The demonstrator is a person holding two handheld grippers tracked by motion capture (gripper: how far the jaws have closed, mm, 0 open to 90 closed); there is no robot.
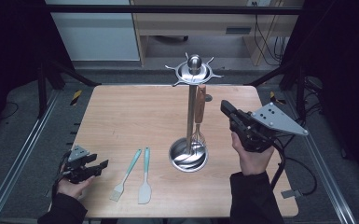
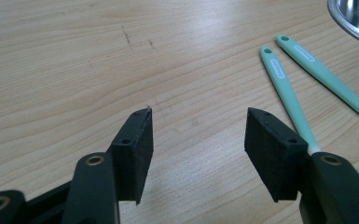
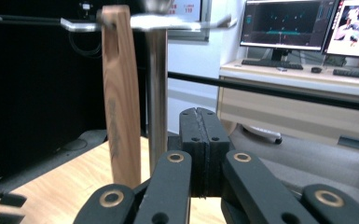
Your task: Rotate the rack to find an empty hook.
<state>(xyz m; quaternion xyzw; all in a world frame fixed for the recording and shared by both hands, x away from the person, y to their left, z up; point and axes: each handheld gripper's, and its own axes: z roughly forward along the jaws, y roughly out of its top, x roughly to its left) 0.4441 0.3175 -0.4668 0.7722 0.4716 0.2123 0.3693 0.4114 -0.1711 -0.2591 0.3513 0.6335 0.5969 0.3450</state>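
A steel utensil stand point(image 1: 191, 112) rises from a round dish base point(image 1: 188, 157) near the table's middle. A whisk with a wooden handle point(image 1: 200, 105) hangs from one of its top hooks. Two mint-handled tools lie flat at the front: a brush point(image 1: 126, 175) and a spatula point(image 1: 145, 179). My left gripper point(image 1: 103, 165) rests low at the front left, open and empty point(image 2: 198, 130), with the brush handle point(image 2: 282, 81) and spatula handle point(image 2: 321, 74) off to its right. My right gripper point(image 1: 224, 107) is held up right of the stand, shut with nothing between its pads point(image 3: 204, 116), beside the wooden handle point(image 3: 121, 102) and pole point(image 3: 156, 93).
The wooden table point(image 1: 121, 112) sits in a dark metal frame with rails on both sides. A desk with monitors point(image 3: 284, 23) stands beyond the table. The stand's hook arms point(image 1: 214, 74) stick out around its top.
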